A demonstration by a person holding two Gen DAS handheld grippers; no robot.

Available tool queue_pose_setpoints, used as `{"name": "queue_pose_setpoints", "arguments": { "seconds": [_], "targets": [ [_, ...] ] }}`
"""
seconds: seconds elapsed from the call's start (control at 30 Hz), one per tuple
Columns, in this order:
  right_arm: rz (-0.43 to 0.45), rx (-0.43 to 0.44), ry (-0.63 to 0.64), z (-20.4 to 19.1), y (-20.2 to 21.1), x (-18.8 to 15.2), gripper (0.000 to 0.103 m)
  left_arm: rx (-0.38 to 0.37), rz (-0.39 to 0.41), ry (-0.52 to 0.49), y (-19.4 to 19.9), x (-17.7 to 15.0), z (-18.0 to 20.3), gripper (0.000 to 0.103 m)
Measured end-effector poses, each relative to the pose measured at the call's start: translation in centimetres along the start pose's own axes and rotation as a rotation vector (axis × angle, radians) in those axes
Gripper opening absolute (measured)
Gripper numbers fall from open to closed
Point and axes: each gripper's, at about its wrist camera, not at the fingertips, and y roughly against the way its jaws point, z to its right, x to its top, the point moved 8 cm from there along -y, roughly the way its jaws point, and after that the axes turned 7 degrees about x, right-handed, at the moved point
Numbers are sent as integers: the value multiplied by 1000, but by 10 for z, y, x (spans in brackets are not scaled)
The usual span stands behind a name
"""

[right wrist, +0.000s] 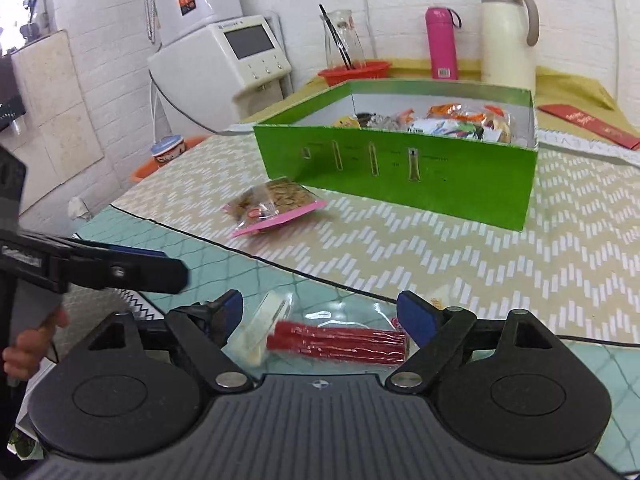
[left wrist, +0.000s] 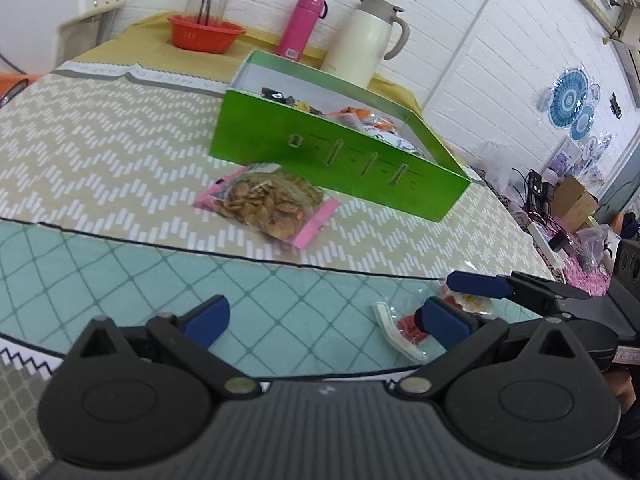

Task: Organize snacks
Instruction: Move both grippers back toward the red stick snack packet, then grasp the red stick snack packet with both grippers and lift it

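1. A red snack pack in clear wrap is seen lying on the teal part of the cloth, between the spread fingers of the right gripper; whether the blue pads touch it cannot be told.
2. The right gripper's jaws are held apart, one to each side of the pack, and nothing is clamped.
3. The left gripper is likewise held wide apart and empty, over bare cloth; the red pack is seen just beside its right finger, where the right gripper reaches in.
4. A pink bag of chips is laid flat ahead of both grippers, on the zigzag part of the cloth, just before the box.
5. A green box, open and partly filled with snacks, is set beyond the bag.
6. Behind the box, a pink flask, a cream jug and a red basket are ranged near the wall.
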Motion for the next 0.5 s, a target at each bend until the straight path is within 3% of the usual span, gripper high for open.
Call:
{"name": "queue_pose_setpoints", "arguments": {
  "seconds": [0.1,0.23,0.37,0.4,0.43,0.47,0.5],
  "targets": [
    [9,-24,40,1,10,3,103,-28,-14,-33,2,-9,11,102],
    [32,-149,99,13,21,5,103,-49,-16,-43,8,-16,15,102],
    [37,-191,47,29,31,-4,102,-98,-36,-68,8,-22,27,102],
    [30,-191,35,31,32,-8,93,-113,-44,-75,8,-24,31,102],
    [19,-196,24,33,32,-11,56,-124,-51,-78,7,-27,35,95],
    [8,-198,13,34,32,-14,32,-141,-64,-86,6,-30,39,72],
    [5,-197,3,32,35,-18,32,-156,-82,-91,5,-34,43,59]
  ]
}}
